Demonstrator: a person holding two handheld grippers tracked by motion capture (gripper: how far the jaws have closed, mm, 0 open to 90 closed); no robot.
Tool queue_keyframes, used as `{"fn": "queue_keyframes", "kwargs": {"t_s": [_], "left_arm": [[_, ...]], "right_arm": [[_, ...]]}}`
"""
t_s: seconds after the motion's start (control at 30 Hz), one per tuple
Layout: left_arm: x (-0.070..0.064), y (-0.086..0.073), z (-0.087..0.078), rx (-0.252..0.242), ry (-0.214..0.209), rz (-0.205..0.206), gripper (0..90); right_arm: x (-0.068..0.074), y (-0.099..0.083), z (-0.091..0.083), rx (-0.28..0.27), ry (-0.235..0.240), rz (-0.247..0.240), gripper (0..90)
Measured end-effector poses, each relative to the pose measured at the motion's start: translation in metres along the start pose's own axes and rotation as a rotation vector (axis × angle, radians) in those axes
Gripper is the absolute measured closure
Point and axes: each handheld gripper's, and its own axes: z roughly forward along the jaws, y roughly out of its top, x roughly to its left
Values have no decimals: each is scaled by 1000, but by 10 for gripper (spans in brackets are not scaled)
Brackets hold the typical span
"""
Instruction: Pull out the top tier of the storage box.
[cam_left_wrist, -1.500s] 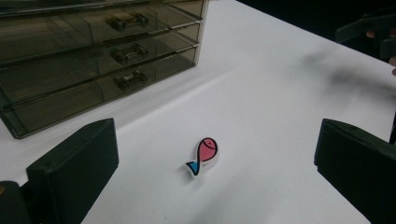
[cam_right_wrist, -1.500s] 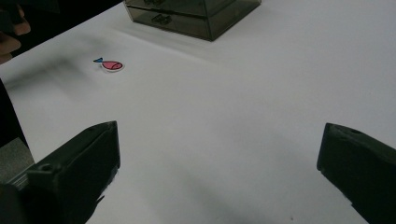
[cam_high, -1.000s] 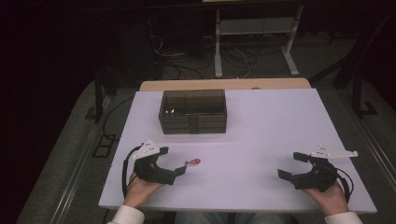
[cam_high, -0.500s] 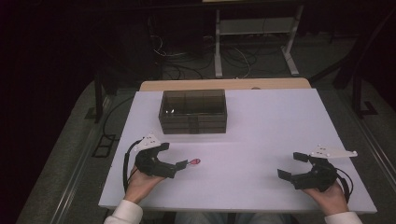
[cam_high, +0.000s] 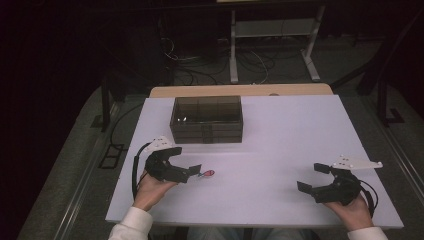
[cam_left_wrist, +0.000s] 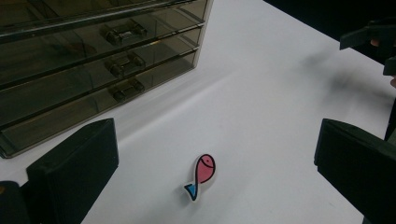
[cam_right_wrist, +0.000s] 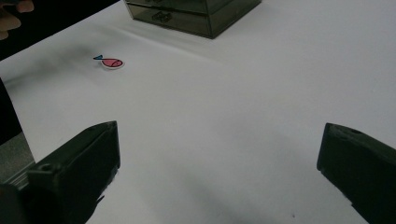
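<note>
Fish sticker (cam_left_wrist: 201, 175) — small, pink, with a blue tail — lies flat on the white table (cam_high: 290, 150), toward its near left, just in front of the spot where I hold the left gripper (cam_high: 192, 165). In the left gripper view the fish rests between my two black jaws, which stand wide apart and touch nothing; the tail points toward me and the head away. From the high view the sticker sits just right of the gripper's lower jaw tip, apart from it. Farther back, left of centre, stands the smoky drawer cabinet (cam_high: 206, 120), its three handled drawers shut in the left gripper view. My right gripper (cam_high: 312, 178) hovers at the near right edge of the table, well apart from the sticker, jaws spread and empty — its own view shows bare table between them, with the fish far off to the left and the cabinet beyond.
</note>
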Motion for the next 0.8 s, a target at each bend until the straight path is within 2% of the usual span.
{"fn": "queue_keyframes", "kwargs": {"t_s": [0.8], "left_arm": [[12, 17, 6, -16, -9, -55, 0]], "right_arm": [[0, 0, 1, 2, 3, -3, 0]]}}
